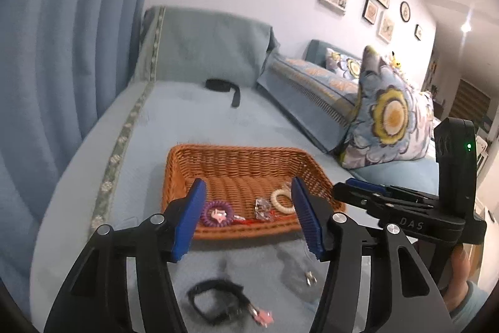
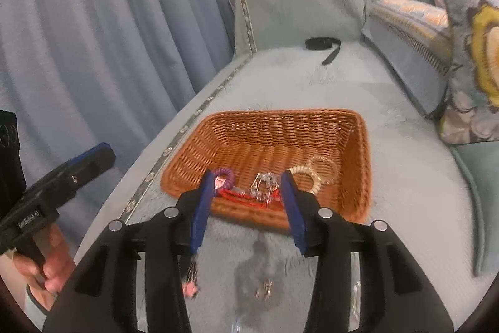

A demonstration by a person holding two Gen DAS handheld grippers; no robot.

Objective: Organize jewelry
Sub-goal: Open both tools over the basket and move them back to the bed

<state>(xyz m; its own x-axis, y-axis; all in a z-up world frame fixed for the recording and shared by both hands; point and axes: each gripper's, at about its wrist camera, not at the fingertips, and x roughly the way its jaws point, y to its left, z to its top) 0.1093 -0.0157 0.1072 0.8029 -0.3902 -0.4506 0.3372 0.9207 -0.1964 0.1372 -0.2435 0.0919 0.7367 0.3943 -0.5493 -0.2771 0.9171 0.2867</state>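
Note:
An orange wicker basket point(image 1: 243, 158) point(image 2: 280, 130) sits on the blue sofa cover. It holds a purple coil bracelet point(image 1: 215, 213) point(image 2: 225, 175), a silver chain piece point(image 1: 262, 208) point(image 2: 265, 184), a red string point(image 2: 237, 195) and a cream bead bracelet point(image 1: 282, 200) point(image 2: 307, 177). A black band with a pink charm point(image 1: 218, 300) point(image 2: 191, 286) and a small metal piece point(image 1: 309, 276) point(image 2: 264, 291) lie on the cover in front of the basket. My left gripper point(image 1: 248, 217) is open and empty above the basket's near rim. My right gripper point(image 2: 248, 208) is open and empty there too; it shows in the left wrist view point(image 1: 368, 192).
A black strap point(image 1: 223, 88) point(image 2: 324, 47) lies at the far end of the seat. Floral pillows point(image 1: 389, 111) point(image 2: 471, 52) stand on the right. A blue curtain point(image 1: 62, 52) hangs on the left, past the seat's trimmed edge.

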